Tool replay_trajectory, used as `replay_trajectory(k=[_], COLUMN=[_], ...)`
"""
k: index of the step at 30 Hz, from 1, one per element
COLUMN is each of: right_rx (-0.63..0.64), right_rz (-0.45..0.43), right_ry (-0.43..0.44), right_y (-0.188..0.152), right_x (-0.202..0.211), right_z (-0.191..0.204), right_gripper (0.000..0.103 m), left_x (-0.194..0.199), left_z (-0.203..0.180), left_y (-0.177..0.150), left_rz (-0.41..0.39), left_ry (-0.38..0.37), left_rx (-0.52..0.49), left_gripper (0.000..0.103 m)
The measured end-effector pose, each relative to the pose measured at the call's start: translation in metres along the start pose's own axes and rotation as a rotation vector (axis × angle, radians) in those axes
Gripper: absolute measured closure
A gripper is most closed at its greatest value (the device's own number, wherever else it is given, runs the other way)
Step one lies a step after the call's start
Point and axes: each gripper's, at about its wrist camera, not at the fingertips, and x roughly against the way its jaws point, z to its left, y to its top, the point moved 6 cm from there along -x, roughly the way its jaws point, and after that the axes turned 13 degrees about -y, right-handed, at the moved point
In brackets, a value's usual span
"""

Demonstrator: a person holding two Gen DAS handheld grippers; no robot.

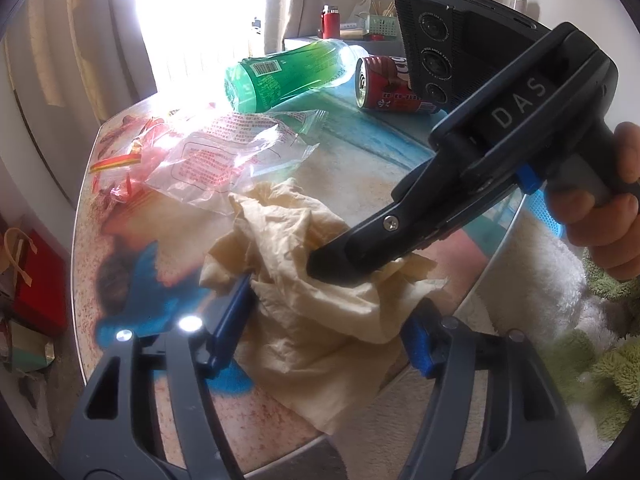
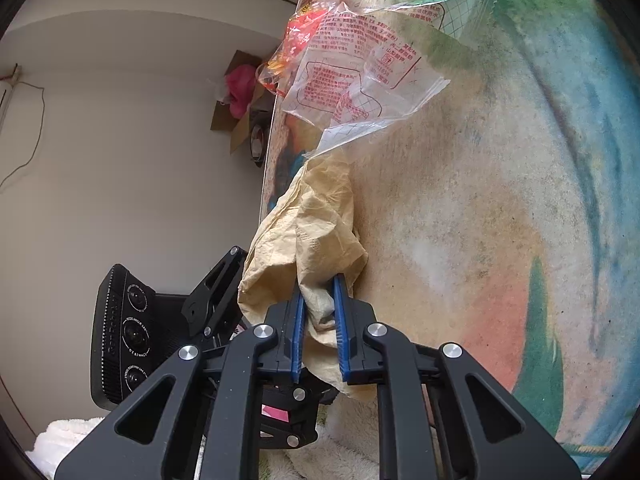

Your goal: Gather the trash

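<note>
now right gripper [image 2: 319, 320] jaws pinch crumpled beige tissue [image 1: 320, 304] (soft, creased); left gripper [image 1: 320, 322] jaws gape.

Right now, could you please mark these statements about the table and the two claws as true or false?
1. The right claw is closed on the crumpled tissue. True.
2. The green bottle stands upright. False: it lies on its side.
3. The red can lies next to the green bottle. True.
4. The left claw pinches the clear wrapper. False: it is open, straddling the tissue.
5. The clear wrapper lies on the table beyond the tissue. True.
</note>
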Motion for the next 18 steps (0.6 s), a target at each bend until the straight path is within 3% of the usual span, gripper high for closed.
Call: replay_trajectory(k=[5,10,14,18], right_rx=[-0.005,-0.008,0.015,0.027], right_rz=[0.008,0.0,-0.03,-0.082], right_ry=[0.02,0.042,0.016,-0.036], right_y=[0.001,0.002,0.002,-0.001], right_x=[-0.003,-0.001,0.009,0.026], right_z=[0.003,0.003,0.003,-0.002], right_gripper=[0.089,0.088,0.087,0.07], left_x=[0.0,0.0,-0.001,0.0], left_z=[0.002,0.0,-0.001,0.003], left_y=[0.002,0.003,0.003,0.004], left_rz=[-0.006,-0.004,-0.001,0.0], left_ry=[0.009,0.009,0.014,0.032], left_rx=[0.002,-0.005,-0.007,0.011], left_gripper=[0.049,0.065,0.073,0.083])
